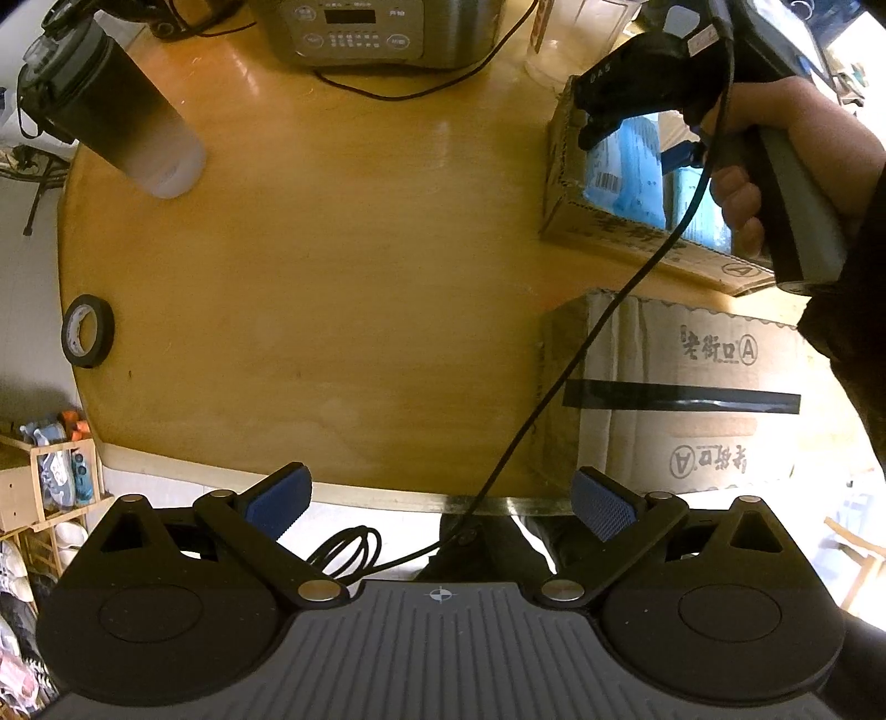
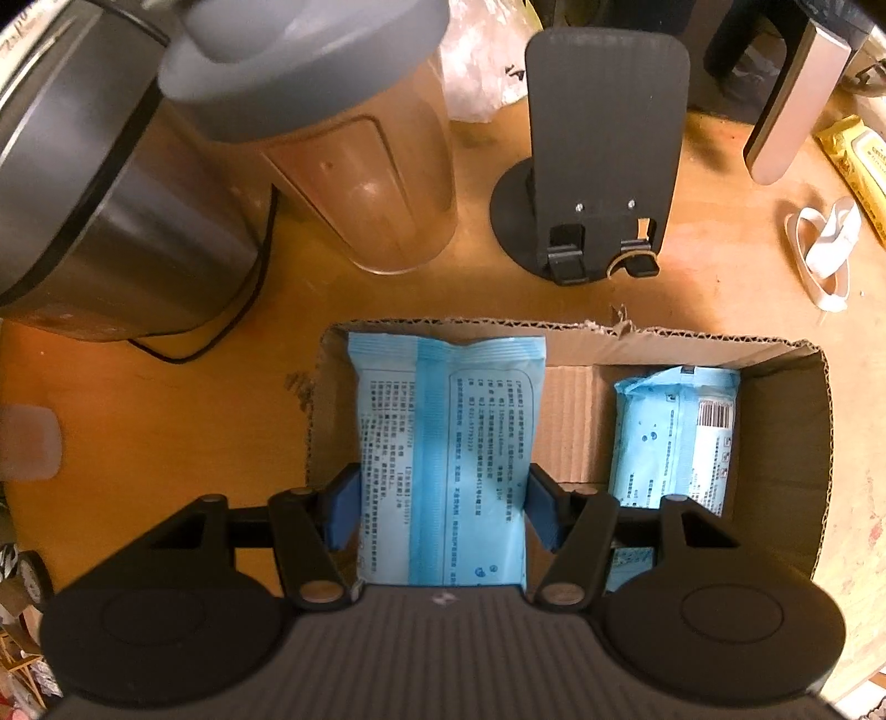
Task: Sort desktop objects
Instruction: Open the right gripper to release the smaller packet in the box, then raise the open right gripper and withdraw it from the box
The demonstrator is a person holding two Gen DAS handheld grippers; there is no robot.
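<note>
My right gripper [image 2: 443, 512] points down into an open cardboard box [image 2: 819, 443]. It is shut on a light blue wipes pack [image 2: 443, 432], one blue pad pressing each long side. A second blue pack [image 2: 675, 437] lies in the right half of the box. In the left wrist view a hand [image 1: 775, 160] holds that gripper over the same open box [image 1: 576, 216]. My left gripper [image 1: 443, 501] hangs open and empty above the near edge of the wooden table [image 1: 332, 277]. A black tape roll [image 1: 87, 331] lies at the table's left edge.
A closed taped cardboard box [image 1: 692, 399] sits near the open one. A dark-topped bottle [image 1: 111, 105] and a steel cooker [image 1: 376, 33] stand at the back. Beyond the open box are a clear pitcher [image 2: 376, 183], a black stand [image 2: 603, 155], a white band [image 2: 825, 249] and a yellow packet [image 2: 858, 160].
</note>
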